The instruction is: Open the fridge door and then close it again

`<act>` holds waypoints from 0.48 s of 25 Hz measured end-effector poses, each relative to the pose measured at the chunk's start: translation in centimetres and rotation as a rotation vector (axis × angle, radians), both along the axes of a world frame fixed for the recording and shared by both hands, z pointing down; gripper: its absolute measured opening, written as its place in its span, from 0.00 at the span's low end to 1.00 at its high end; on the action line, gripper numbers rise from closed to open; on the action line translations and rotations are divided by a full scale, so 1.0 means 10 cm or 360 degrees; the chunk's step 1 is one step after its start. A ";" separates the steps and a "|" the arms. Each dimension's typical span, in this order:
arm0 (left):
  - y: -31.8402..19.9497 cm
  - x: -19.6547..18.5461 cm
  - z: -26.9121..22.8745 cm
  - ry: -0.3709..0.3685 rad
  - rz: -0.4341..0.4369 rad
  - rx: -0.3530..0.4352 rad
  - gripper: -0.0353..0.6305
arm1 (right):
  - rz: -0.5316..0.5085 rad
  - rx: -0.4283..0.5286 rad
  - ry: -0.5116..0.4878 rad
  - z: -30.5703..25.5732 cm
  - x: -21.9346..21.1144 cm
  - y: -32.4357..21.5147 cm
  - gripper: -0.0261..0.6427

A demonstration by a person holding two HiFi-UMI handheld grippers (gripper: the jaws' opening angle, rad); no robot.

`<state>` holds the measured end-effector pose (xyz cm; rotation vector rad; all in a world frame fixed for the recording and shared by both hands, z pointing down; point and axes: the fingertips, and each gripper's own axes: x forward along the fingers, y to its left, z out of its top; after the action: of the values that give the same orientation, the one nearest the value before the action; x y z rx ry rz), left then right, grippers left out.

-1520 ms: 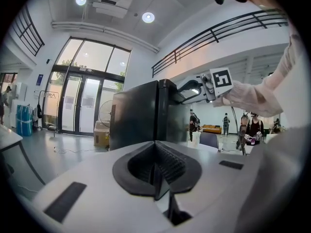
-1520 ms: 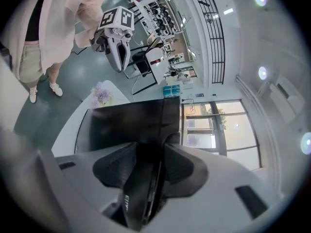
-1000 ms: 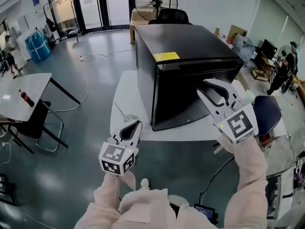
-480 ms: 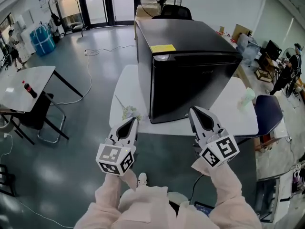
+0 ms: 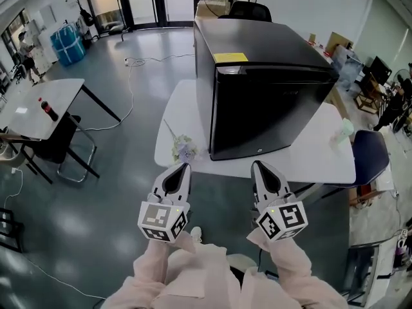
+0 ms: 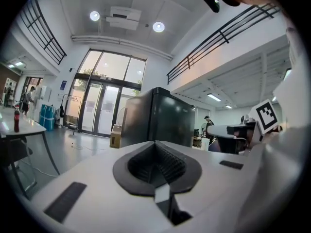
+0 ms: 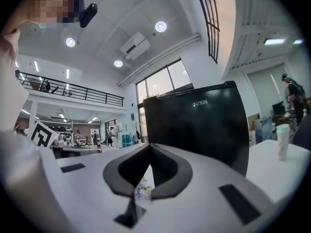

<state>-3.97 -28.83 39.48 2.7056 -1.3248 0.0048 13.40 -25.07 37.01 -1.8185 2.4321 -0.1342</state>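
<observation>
The black fridge (image 5: 264,56) stands on the white table (image 5: 322,156) with its door (image 5: 273,118) closed. My left claw (image 5: 185,167) hangs just short of the fridge's front left corner, its jaws pressed together on nothing. My right claw (image 5: 257,165) hangs before the middle of the fridge's front, has just been closing, and its tips now meet, empty.

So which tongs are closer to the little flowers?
Left. The left tongs sit just short of the flowers; the right tongs are farther off, facing the fridge.
</observation>
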 end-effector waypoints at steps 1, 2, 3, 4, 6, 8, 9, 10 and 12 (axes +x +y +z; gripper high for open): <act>0.02 -0.01 0.03 0.0017 0.0000 -0.0021 0.07 | 0.0004 -0.0013 0.0000 0.03 -0.01 0.00 0.05; 0.04 -0.02 0.06 0.0030 0.0000 -0.0037 0.07 | 0.0004 -0.0024 -0.0002 0.06 -0.02 0.00 0.05; 0.05 -0.02 0.08 0.0036 0.0000 -0.0049 0.07 | 0.0003 -0.0033 -0.0006 0.09 -0.03 -0.01 0.05; 0.07 -0.03 0.10 0.0035 0.0002 -0.0057 0.07 | 0.0003 -0.0042 -0.0013 0.11 -0.04 -0.01 0.05; 0.09 -0.04 0.14 0.0023 0.0010 -0.0069 0.07 | 0.0005 -0.0054 -0.0017 0.15 -0.06 -0.01 0.05; 0.09 -0.05 0.16 0.0021 0.0011 -0.0078 0.07 | 0.0000 -0.0058 -0.0001 0.16 -0.09 -0.01 0.05; 0.09 -0.07 0.17 0.0025 0.0007 -0.0080 0.07 | -0.0004 -0.0058 0.0007 0.16 -0.10 -0.01 0.05; 0.09 -0.08 0.17 0.0029 0.0002 -0.0083 0.07 | -0.0010 -0.0057 0.0011 0.16 -0.12 -0.02 0.05; 0.07 -0.09 0.18 0.0032 -0.0002 -0.0088 0.07 | -0.0020 -0.0056 0.0005 0.16 -0.15 -0.03 0.05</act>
<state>-4.91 -28.08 41.27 2.6520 -1.3015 0.0135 11.94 -25.36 38.60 -1.8195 2.4591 -0.1763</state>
